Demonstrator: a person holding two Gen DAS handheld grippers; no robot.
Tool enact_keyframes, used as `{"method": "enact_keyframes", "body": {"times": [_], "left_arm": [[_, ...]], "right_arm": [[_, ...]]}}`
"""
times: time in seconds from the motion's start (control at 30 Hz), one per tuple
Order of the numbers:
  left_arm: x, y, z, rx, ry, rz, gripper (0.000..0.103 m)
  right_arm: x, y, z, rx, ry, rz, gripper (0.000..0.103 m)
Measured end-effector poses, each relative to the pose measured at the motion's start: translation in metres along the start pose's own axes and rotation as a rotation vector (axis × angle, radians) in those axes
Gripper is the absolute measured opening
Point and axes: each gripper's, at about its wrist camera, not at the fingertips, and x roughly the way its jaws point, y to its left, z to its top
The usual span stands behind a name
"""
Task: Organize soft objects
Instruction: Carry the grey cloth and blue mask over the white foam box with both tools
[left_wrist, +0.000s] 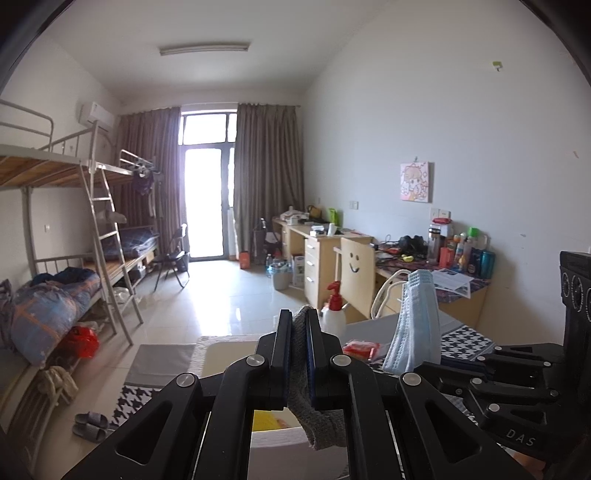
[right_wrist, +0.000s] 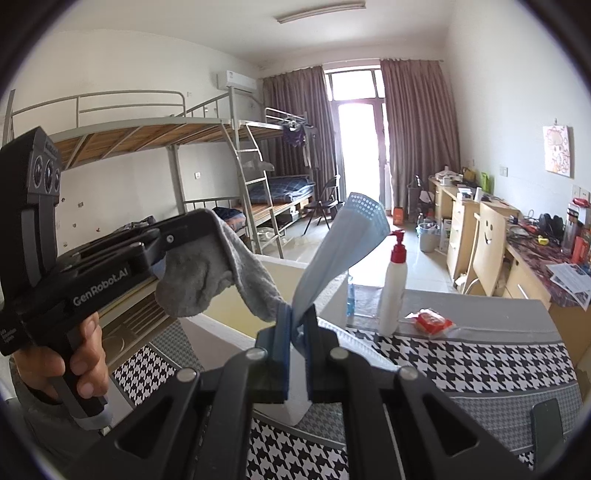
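My left gripper (left_wrist: 298, 325) is shut on a grey sock (left_wrist: 317, 417), which hangs down between its fingers above a white box. In the right wrist view the left gripper (right_wrist: 218, 236) is held up at the left with the grey sock (right_wrist: 207, 277) draped from it. My right gripper (right_wrist: 298, 317) is shut on a light blue face mask (right_wrist: 343, 240), which stands up from the fingers. The mask (left_wrist: 413, 325) also shows at the right of the left wrist view, held by the right gripper (left_wrist: 424, 365).
A white box (right_wrist: 229, 328) stands below both grippers on a houndstooth cloth (right_wrist: 480, 362). A white pump bottle with a red top (right_wrist: 393, 284) and a red packet (right_wrist: 432, 321) are on the table. Bunk beds stand at the left, desks at the right.
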Motion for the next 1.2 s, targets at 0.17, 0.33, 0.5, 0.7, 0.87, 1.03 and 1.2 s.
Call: {"method": "enact_keyframes", "body": {"times": [0.17,0.33,0.5,0.7,0.87,1.03,1.2], "left_arm": [[0.003,0.008,0.000,-0.009,0.007,0.029,0.007],[0.009,0.011,-0.003,-0.012,0.021,0.043,0.007],[0.021,0.017,-0.003,-0.025,0.059,0.043,0.007],[0.035,0.025,-0.006,-0.025,0.096,0.049,0.007],[0.044,0.029,-0.009,-0.027,0.126,0.050,0.007],[0.052,0.033,-0.013,-0.025,0.155,0.042,0.007],[0.066,0.034,-0.017,-0.012,0.194,0.035,0.007]], "right_arm": [[0.006,0.007,0.003,-0.009,0.004,0.018,0.009],[0.011,0.011,0.006,-0.024,0.009,0.023,0.009],[0.018,0.014,0.008,-0.025,0.022,0.020,0.009],[0.024,0.018,0.009,-0.031,0.031,0.012,0.009],[0.028,0.020,0.009,-0.035,0.036,-0.005,0.009],[0.033,0.022,0.010,-0.029,0.043,-0.016,0.009],[0.036,0.023,0.010,-0.022,0.053,-0.032,0.009]]}}
